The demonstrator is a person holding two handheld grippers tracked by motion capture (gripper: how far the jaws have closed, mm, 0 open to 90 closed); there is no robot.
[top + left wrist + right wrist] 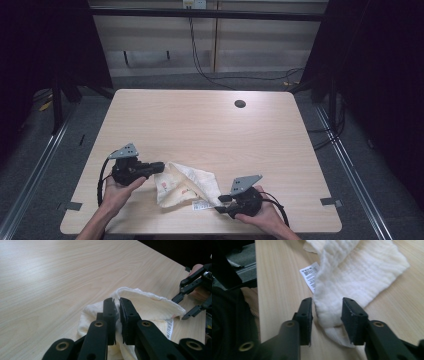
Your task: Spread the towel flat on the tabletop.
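Observation:
A crumpled cream cloth (187, 185) lies near the front edge of the wooden table (200, 125), with a white printed label (201, 205) at its front edge. My left gripper (161, 167) comes in from the left and is shut on the cloth's left edge; in the left gripper view its jaws (117, 312) pinch a raised fold of the cloth (147, 305). My right gripper (220, 204) is at the cloth's front right corner. In the right gripper view its jaws (327, 315) stand apart around a folded end of the cloth (362, 270), beside the label (310, 275).
A round cable hole (240, 104) sits at the table's far right. Bare tabletop stretches behind the cloth. Dark floor with rails and cables surrounds the table. The right gripper (183, 307) shows far off in the left gripper view.

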